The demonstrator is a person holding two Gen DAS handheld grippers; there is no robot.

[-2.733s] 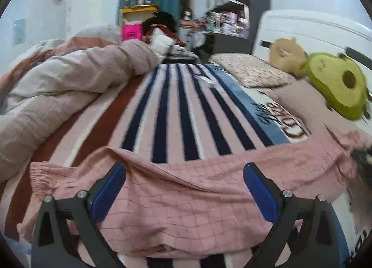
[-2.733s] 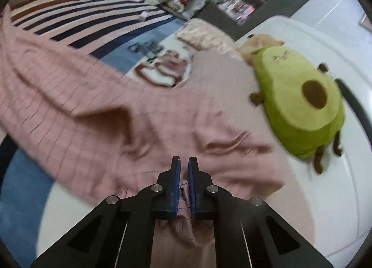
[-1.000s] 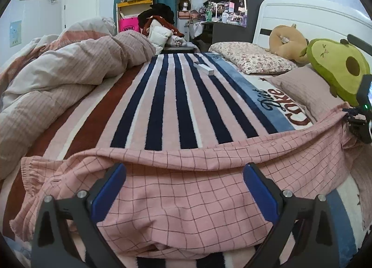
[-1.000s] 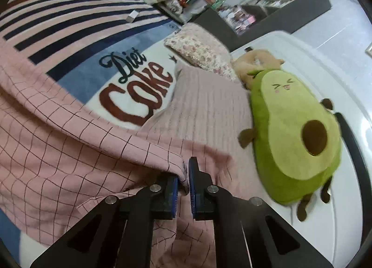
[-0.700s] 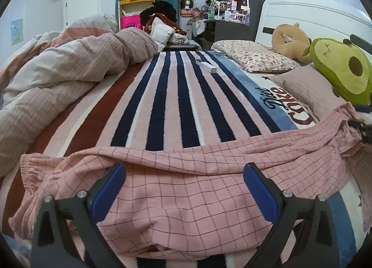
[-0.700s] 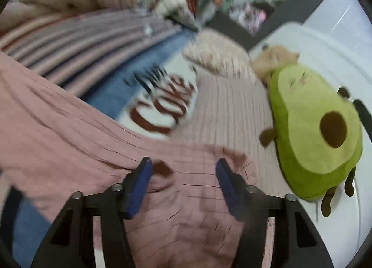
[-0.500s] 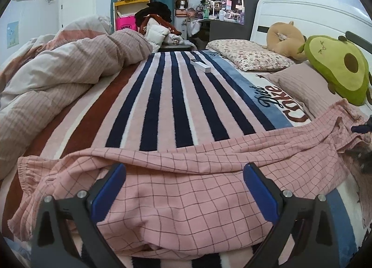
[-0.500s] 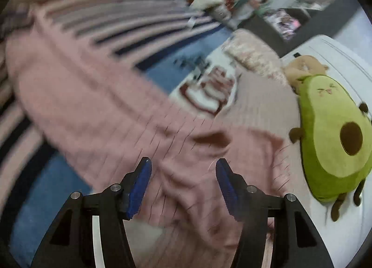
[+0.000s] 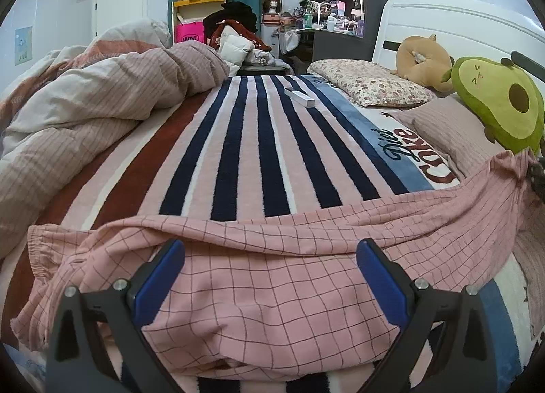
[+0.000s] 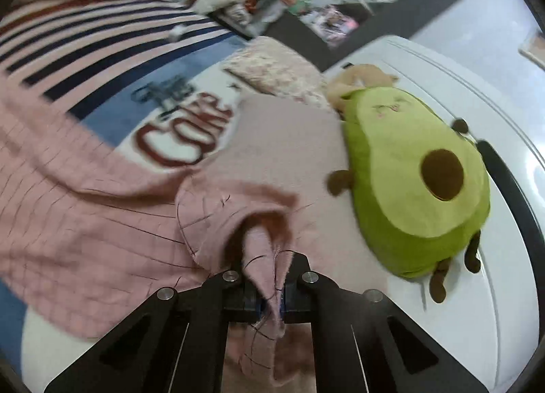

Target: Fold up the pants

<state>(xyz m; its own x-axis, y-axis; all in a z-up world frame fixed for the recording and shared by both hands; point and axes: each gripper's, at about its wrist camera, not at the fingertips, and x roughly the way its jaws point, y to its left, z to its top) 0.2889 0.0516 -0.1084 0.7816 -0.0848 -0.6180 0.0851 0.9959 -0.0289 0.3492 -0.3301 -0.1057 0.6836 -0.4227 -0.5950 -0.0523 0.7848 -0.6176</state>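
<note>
Half a second ago your right gripper (image 10: 270, 304) hung wide open over the cloth; now its fingers (image 10: 250, 294) have closed down on a bunched bit of the pink checked pants (image 9: 272, 277), and a tongue of fabric stands up between them, so that end is firmly in your grip. Your left gripper (image 9: 270, 265) has not changed: its blue-padded fingers (image 9: 160, 277) are spread wide with nothing between them, poised low over the middle of the garment. The pants lie on the striped bed blanket (image 9: 245, 154), stretched crosswise in front of you, their long axis running from the gathered edge at the far left of the left wrist view to the pinched end at the far right, beside the brown-pink pillow (image 9: 453, 134) and the avocado plush (image 10: 415, 185). That is the relation your next move turns on: the held end sits at the right extreme, the free end lies well to the left of your left fingers, and the cloth between sags in a loose ridge. To my eye the fold calls for carrying the right end leftward along that axis, over the middle, toward the gathered edge. Your left fingers sit nearer that free end, so they look best placed to pin or grasp it. The right wrist view is blurred, so I cannot tell whether you hold a cuff or both leg ends.
</note>
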